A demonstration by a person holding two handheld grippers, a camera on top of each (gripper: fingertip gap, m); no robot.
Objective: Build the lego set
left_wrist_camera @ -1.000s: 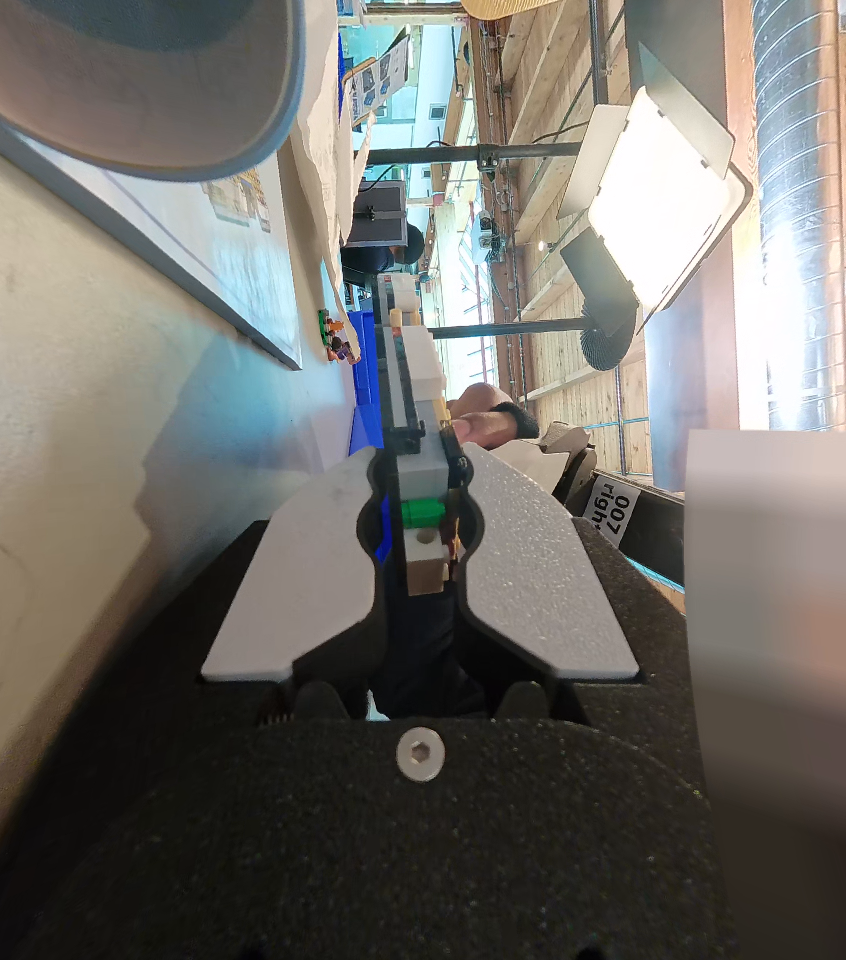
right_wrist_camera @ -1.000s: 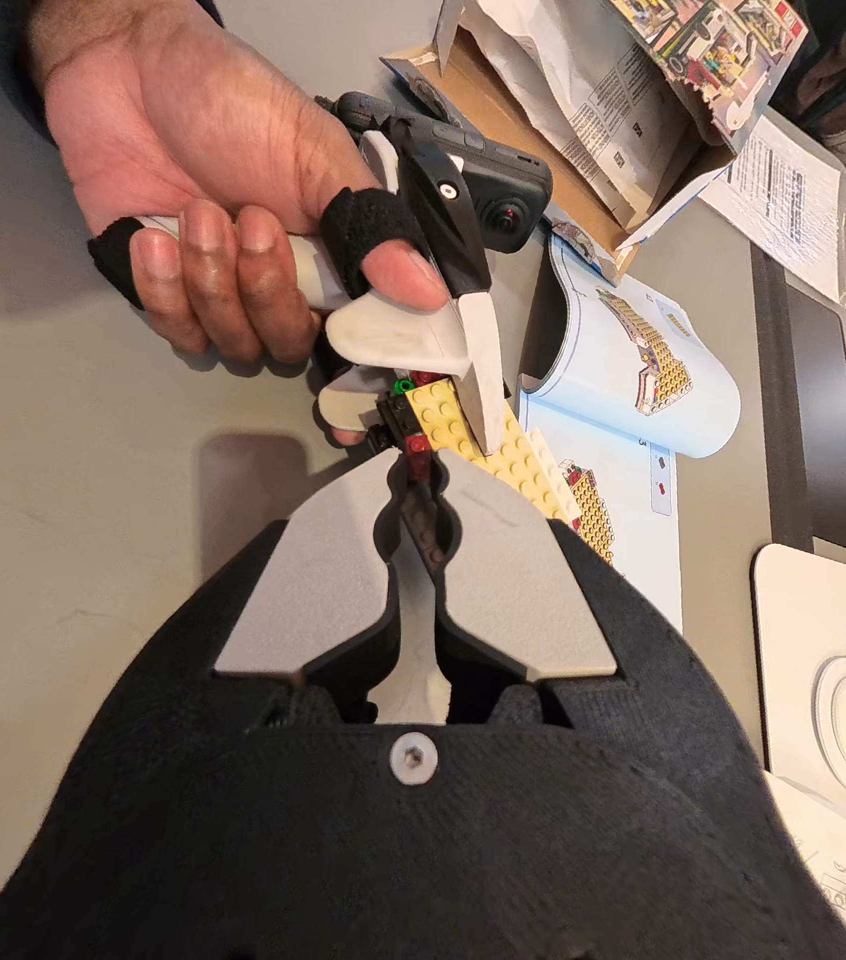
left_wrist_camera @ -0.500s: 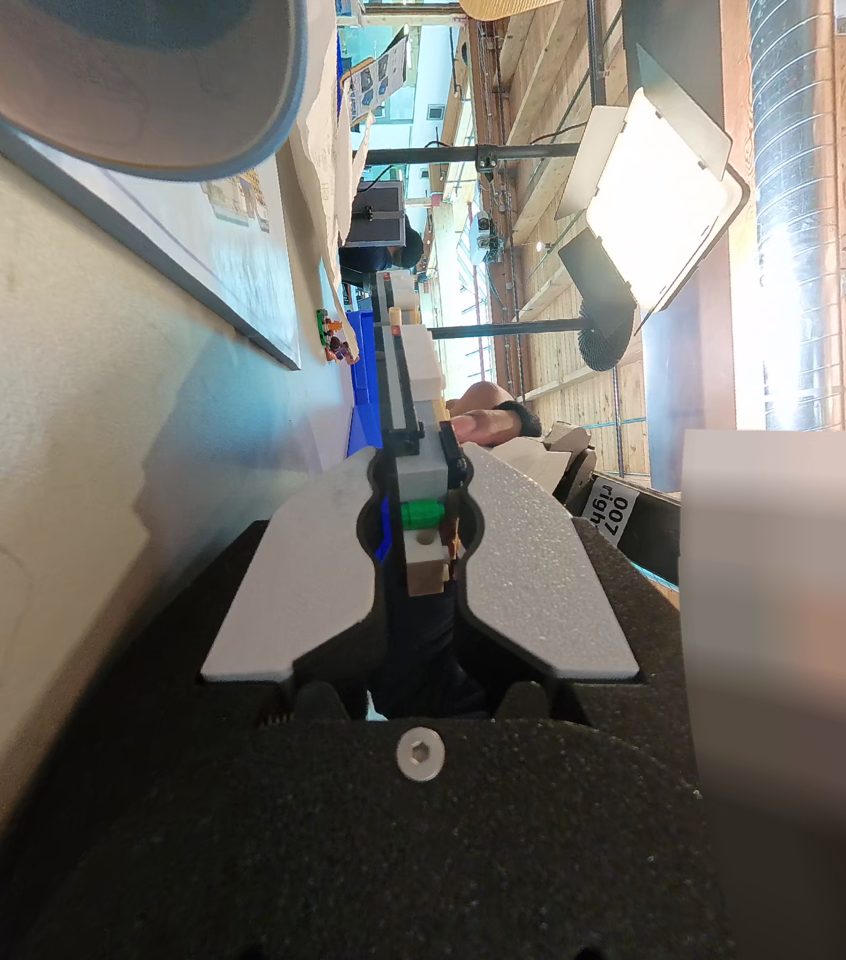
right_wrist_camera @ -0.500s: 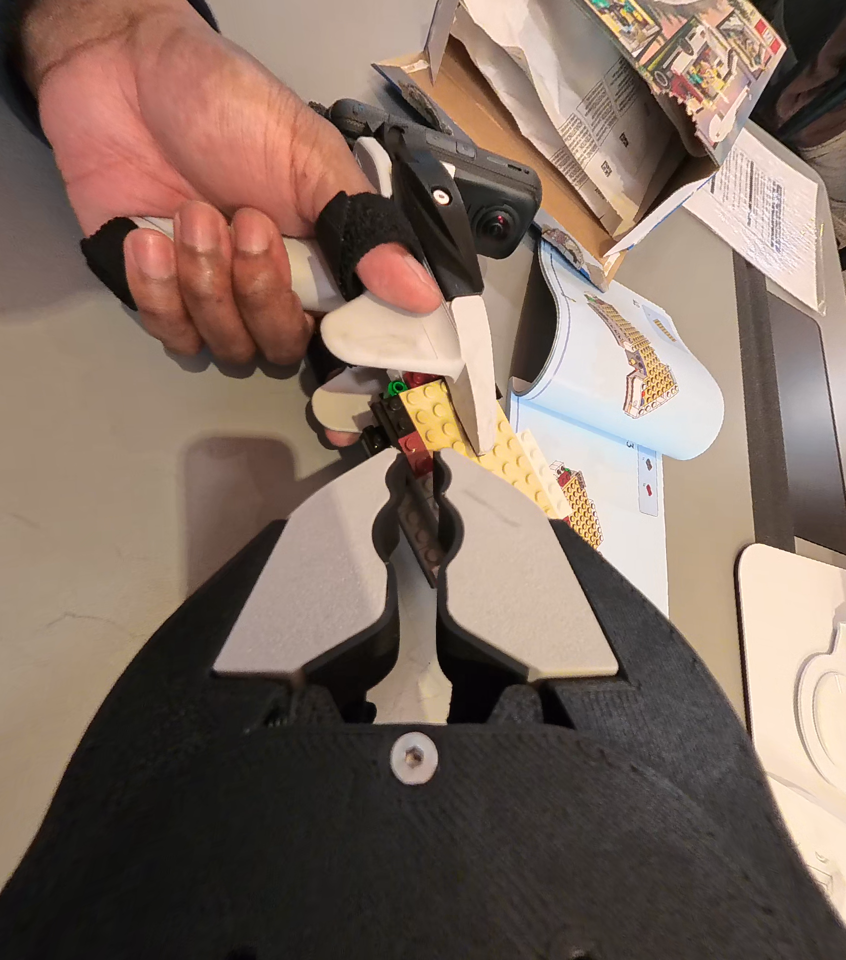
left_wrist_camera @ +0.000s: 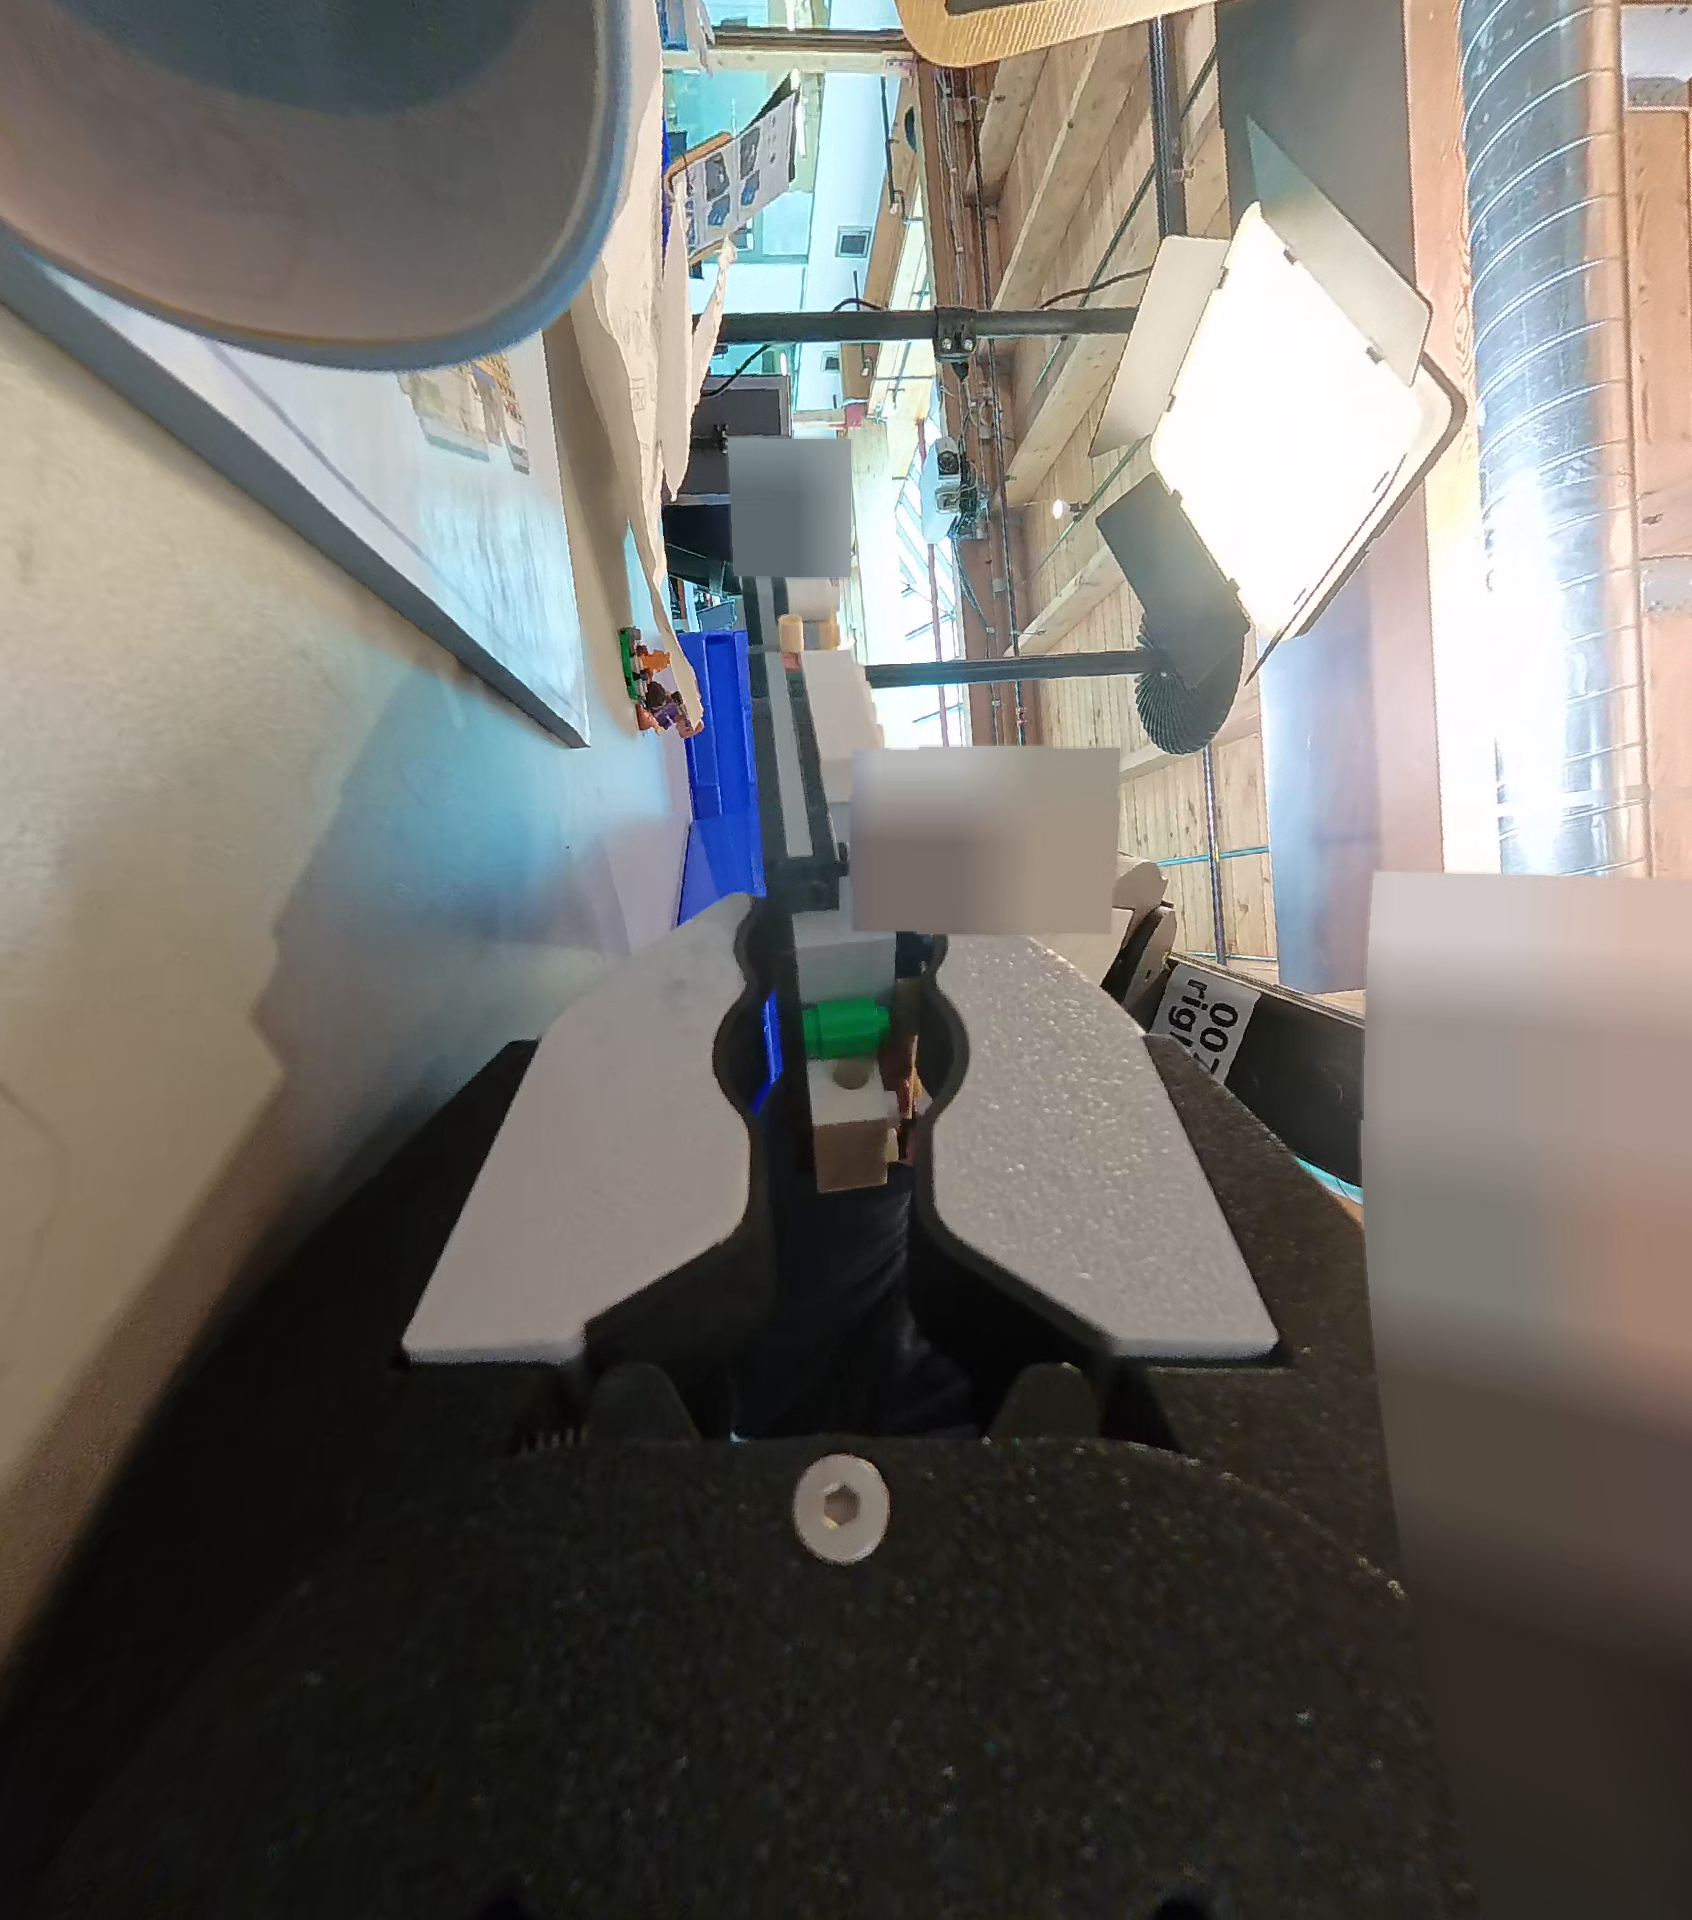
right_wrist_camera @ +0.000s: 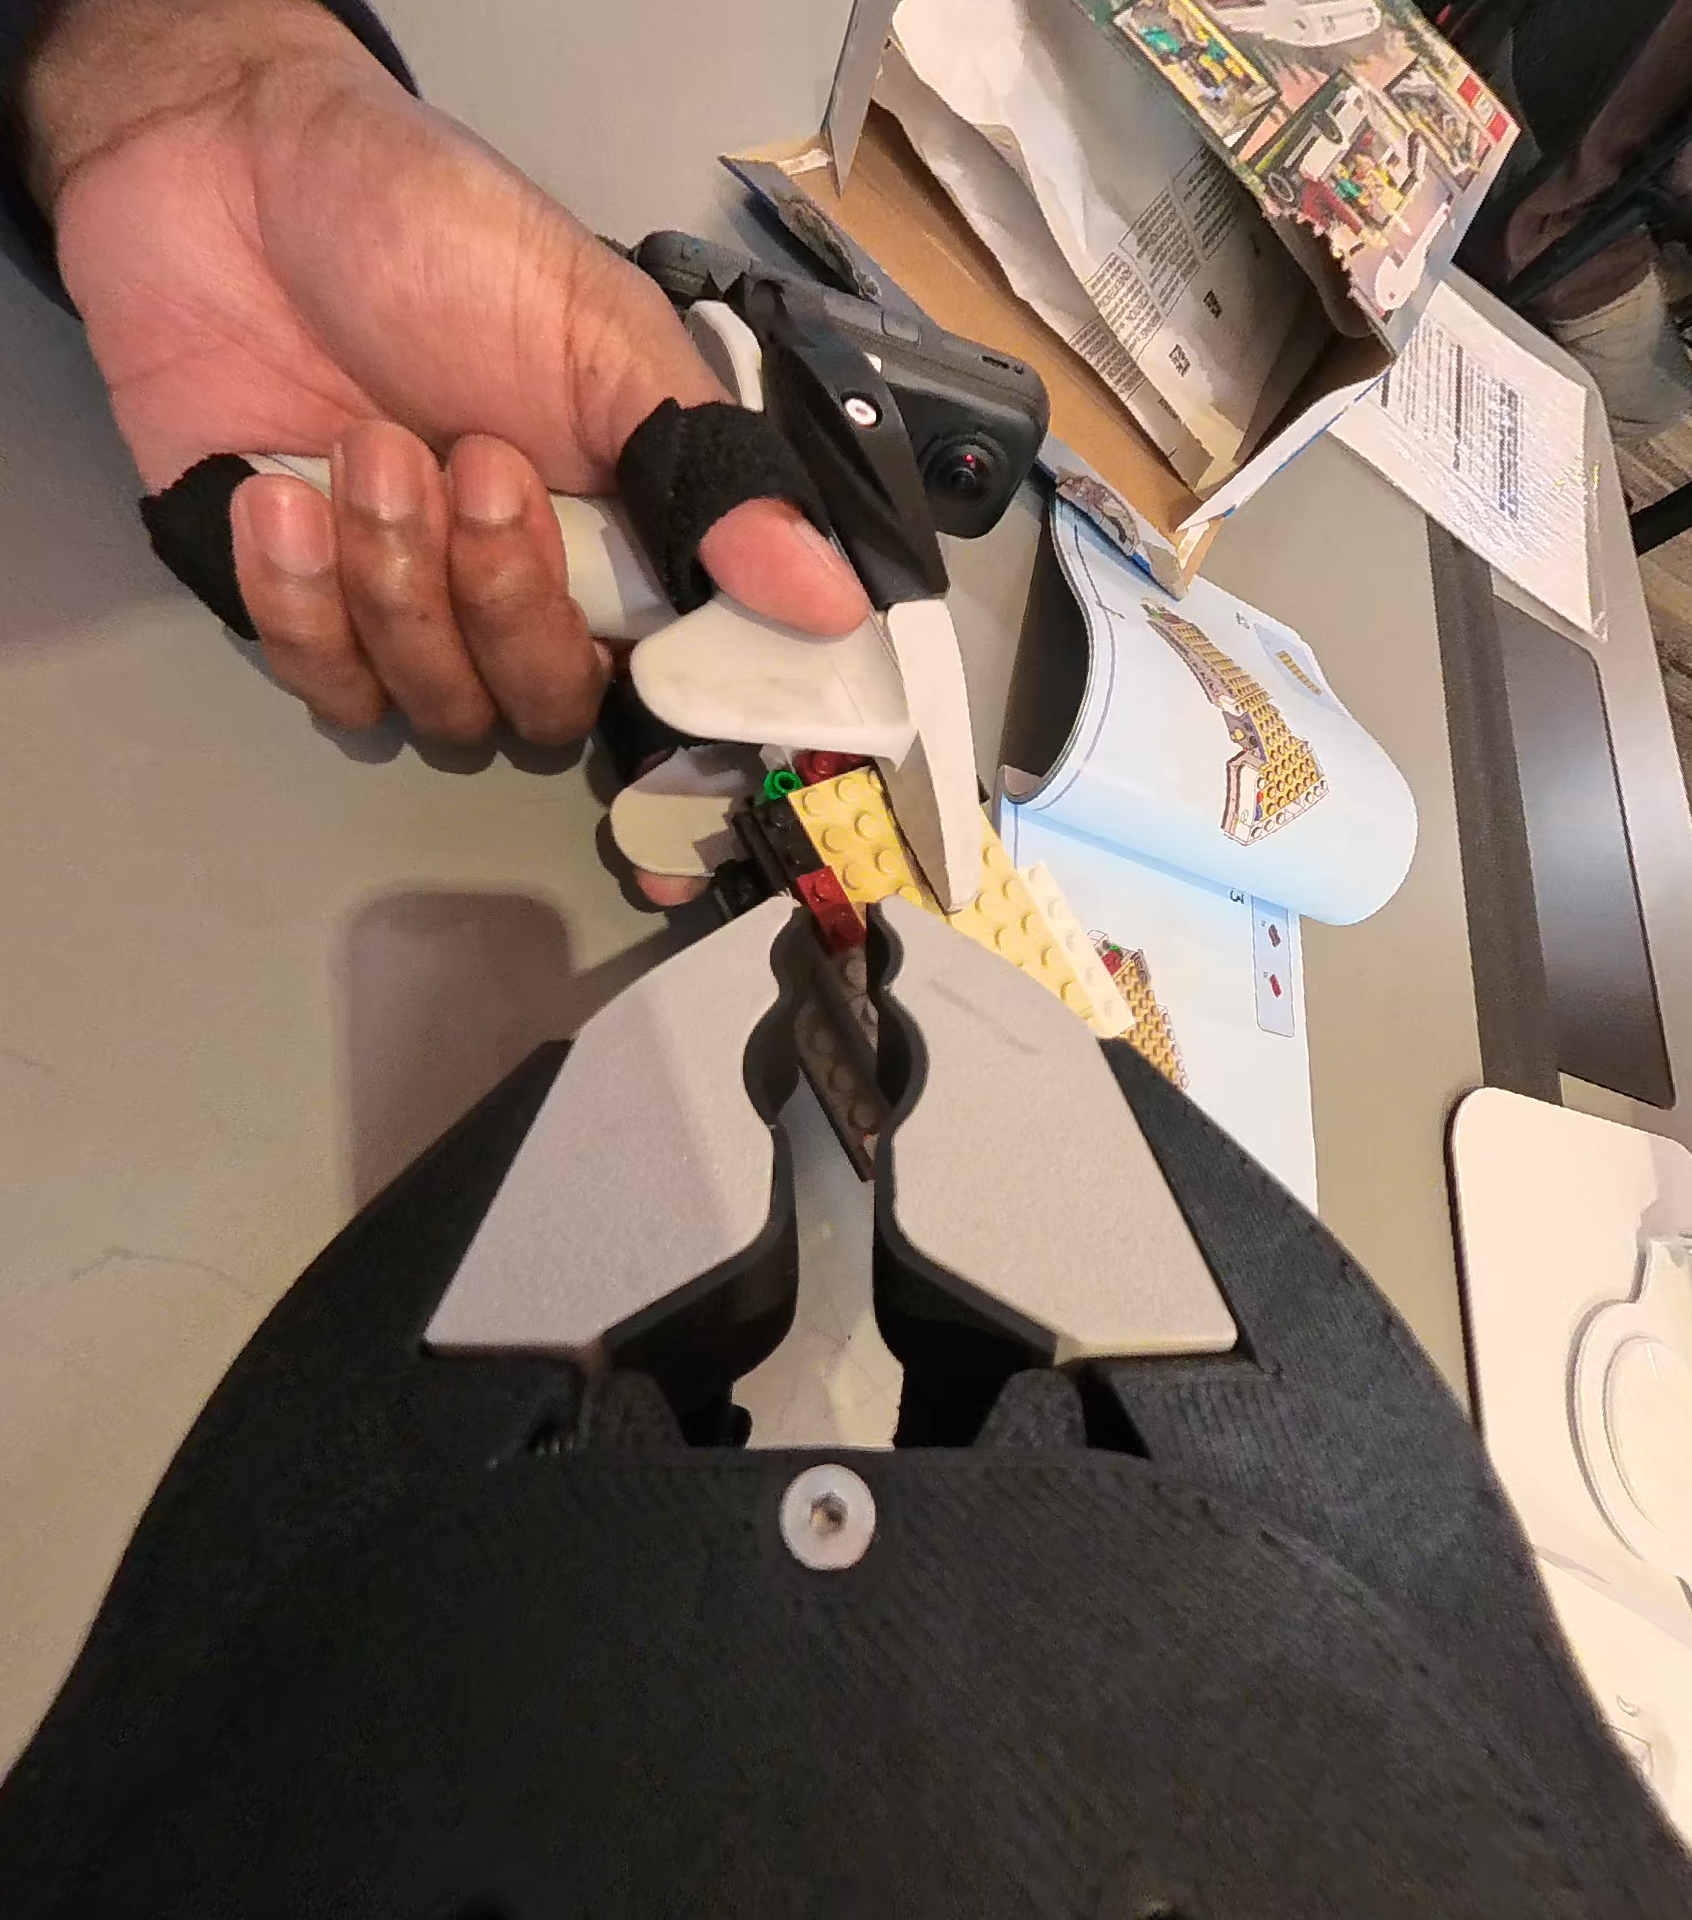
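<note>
My left gripper (left_wrist_camera: 842, 935) is shut on a brick assembly (left_wrist_camera: 847, 1049), seen edge-on with grey, green, white and tan pieces. In the right wrist view a hand (right_wrist_camera: 354, 343) holds that gripper, and its white fingers (right_wrist_camera: 930, 727) clamp the assembly's yellow plate (right_wrist_camera: 852, 831). My right gripper (right_wrist_camera: 834, 914) is shut on a small dark red brick (right_wrist_camera: 837, 909). It holds the brick against the near edge of the assembly, beside a black strip (right_wrist_camera: 780, 842). A dark grey plate (right_wrist_camera: 847, 1049) shows between my right fingers further back.
An open instruction booklet (right_wrist_camera: 1226, 748) lies behind the assembly, with an opened cardboard box (right_wrist_camera: 1029, 260) and paper sheets (right_wrist_camera: 1486, 457) beyond it. A white tray (right_wrist_camera: 1600, 1299) sits at the right. The left wrist view shows a blue bin (left_wrist_camera: 717, 748) and a bright lamp panel (left_wrist_camera: 1278, 436). Less than 4 cm separates the two grippers' tips.
Almost nothing has changed. Both grippers keep their grasps. In the right wrist view the left gripper and the assembly have drifted slightly up and left.
</note>
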